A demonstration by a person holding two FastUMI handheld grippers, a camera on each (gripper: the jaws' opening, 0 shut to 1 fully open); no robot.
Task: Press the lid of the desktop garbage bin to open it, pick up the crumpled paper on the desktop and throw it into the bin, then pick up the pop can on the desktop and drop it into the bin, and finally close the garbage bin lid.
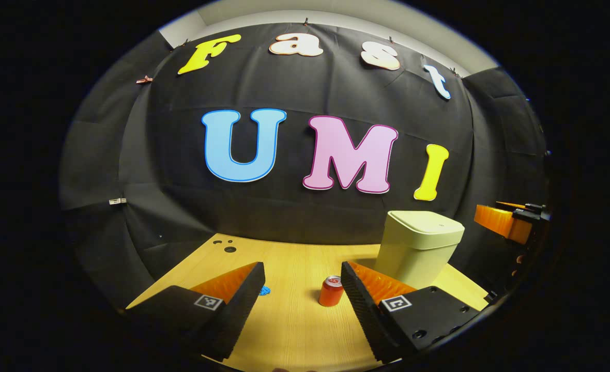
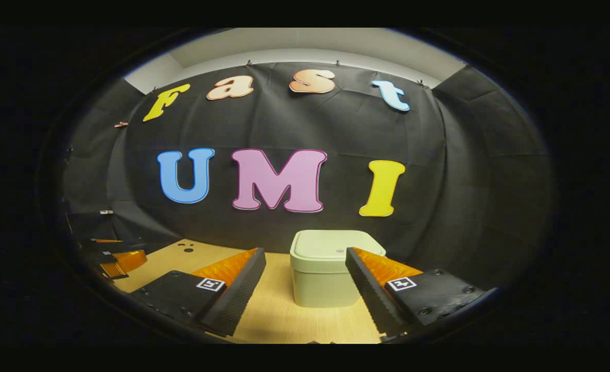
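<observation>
Both hand-held grippers gape empty: left (image 1: 302, 305) sees pop can (image 1: 331, 291), right (image 2: 305, 294) faces closed bin (image 2: 325, 271).

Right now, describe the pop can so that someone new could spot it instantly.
Start at the wooden table and find the pale, closed garbage bin. The pop can stands upright on the table near the bin's base. It is the only small red cylinder there.

In your left gripper view, a small blue thing (image 1: 264, 291) peeks from behind the left finger of your left tongs (image 1: 302, 305), too hidden to identify. Your right tongs (image 1: 509, 219) are cut off at the right edge, their state unclear.
</observation>
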